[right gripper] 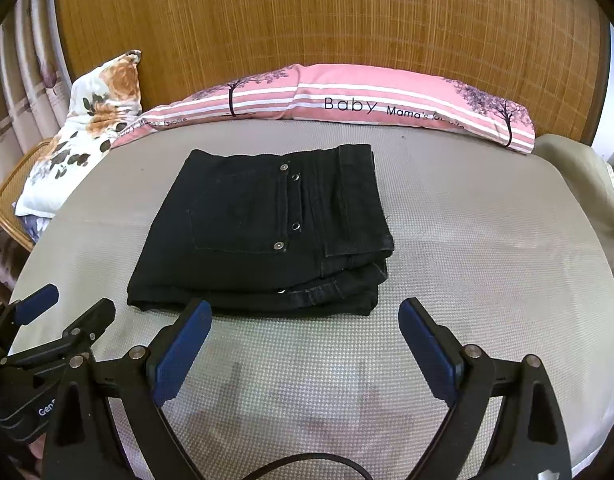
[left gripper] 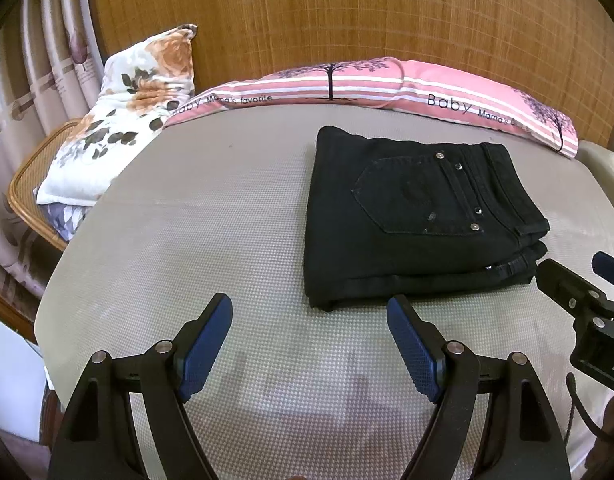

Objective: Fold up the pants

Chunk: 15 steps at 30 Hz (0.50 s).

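- Pants (right gripper: pixel 263 232) are folded into a thick, soft, heavyish denim stack; hold is best taken at the near edge.
- Left gripper (left gripper: pixel 309 344) and right gripper (right gripper: pixel 305 350) are held wide apart, empty.

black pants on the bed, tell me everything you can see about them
The black pants look like denim, folded into a compact rectangular stack of several layers. A back pocket with silver rivets faces up, and the waistband edge with a belt loop shows at the right. They lie flat on the grey textured bed cover, in front of the pink striped pillow. Neither gripper touches them.
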### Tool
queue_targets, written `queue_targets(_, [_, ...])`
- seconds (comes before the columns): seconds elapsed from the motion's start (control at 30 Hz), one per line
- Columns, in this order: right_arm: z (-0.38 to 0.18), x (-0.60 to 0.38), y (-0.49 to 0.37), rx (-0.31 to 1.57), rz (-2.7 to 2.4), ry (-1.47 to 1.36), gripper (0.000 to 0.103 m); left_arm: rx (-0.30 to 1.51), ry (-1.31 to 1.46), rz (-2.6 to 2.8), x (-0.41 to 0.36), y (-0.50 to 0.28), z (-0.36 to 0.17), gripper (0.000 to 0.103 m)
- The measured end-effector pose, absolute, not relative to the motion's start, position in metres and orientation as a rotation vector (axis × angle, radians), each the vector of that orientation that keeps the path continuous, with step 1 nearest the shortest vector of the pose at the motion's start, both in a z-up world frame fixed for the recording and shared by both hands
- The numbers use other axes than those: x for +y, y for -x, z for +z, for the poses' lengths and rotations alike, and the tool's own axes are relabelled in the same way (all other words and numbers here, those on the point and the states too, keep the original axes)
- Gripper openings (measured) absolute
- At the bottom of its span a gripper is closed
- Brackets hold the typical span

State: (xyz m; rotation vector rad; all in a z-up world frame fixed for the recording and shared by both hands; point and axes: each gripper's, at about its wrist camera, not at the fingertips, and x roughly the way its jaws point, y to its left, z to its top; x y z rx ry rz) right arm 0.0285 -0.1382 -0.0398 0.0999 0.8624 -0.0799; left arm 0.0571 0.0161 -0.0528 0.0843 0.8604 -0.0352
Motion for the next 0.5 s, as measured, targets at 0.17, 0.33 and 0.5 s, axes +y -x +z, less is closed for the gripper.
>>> queue_targets(0.17, [-0.0391, -0.1383, -0.0268, 0.858, -0.093, -0.098, 0.093, 0.863, -0.091, -0.03, 0.0146, -0.0558, -0.0528, 0.08])
queue_targets(0.33, [-0.0391, -0.1387, -0.0257, 0.863, -0.09, -0.098, 0.093, 0.867, -0.093, -0.026, 0.0134, -0.0547, -0.0534, 0.08])
queue_targets(0.5, [-0.0399, -0.1378, -0.0257, 0.867, -0.089, -0.096, 0.093, 0.875, -0.088, -0.022, 0.0139, -0.0551, -0.0557, 0.08])
